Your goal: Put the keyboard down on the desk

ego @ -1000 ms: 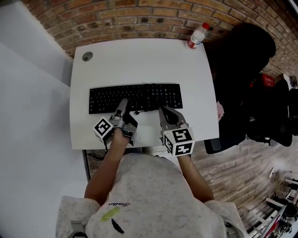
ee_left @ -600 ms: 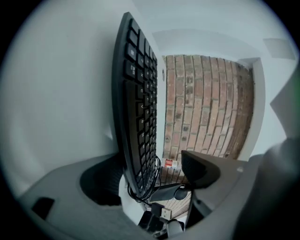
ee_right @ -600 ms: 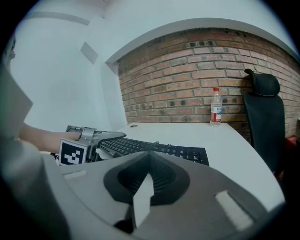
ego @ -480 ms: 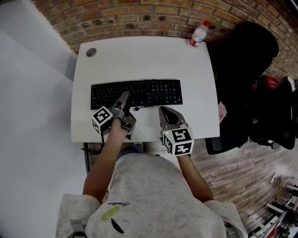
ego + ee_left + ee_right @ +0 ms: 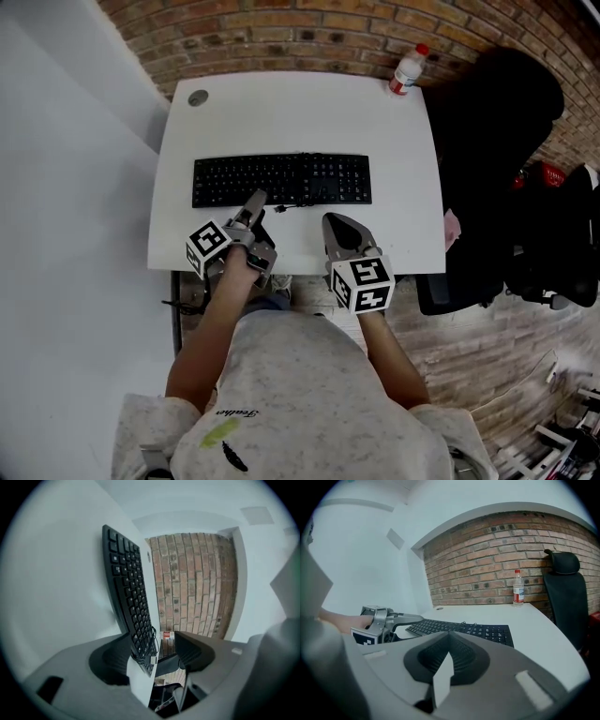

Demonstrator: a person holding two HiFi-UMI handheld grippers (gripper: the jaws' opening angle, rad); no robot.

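The black keyboard (image 5: 281, 180) lies flat across the middle of the white desk (image 5: 281, 112), its cable coiled at its near edge. My left gripper (image 5: 255, 208) is turned on its side just in front of that near edge. In the left gripper view the keyboard (image 5: 129, 597) stretches away ahead of the left gripper (image 5: 154, 653), whose jaws are apart and closing with no pad pressing on anything. My right gripper (image 5: 336, 223) hovers a little short of the keyboard, shut and empty. The right gripper view shows the right gripper (image 5: 449, 648), the keyboard (image 5: 464, 629) and the left gripper (image 5: 384, 618).
A plastic bottle with a red cap (image 5: 406, 70) stands at the desk's far right corner against the brick wall. A round cable hole (image 5: 197, 97) is at the far left corner. A black office chair (image 5: 497, 141) stands right of the desk.
Both grippers have drawn back slightly from the keyboard's near edge toward the person. The keyboard rests in the same place on the desk.
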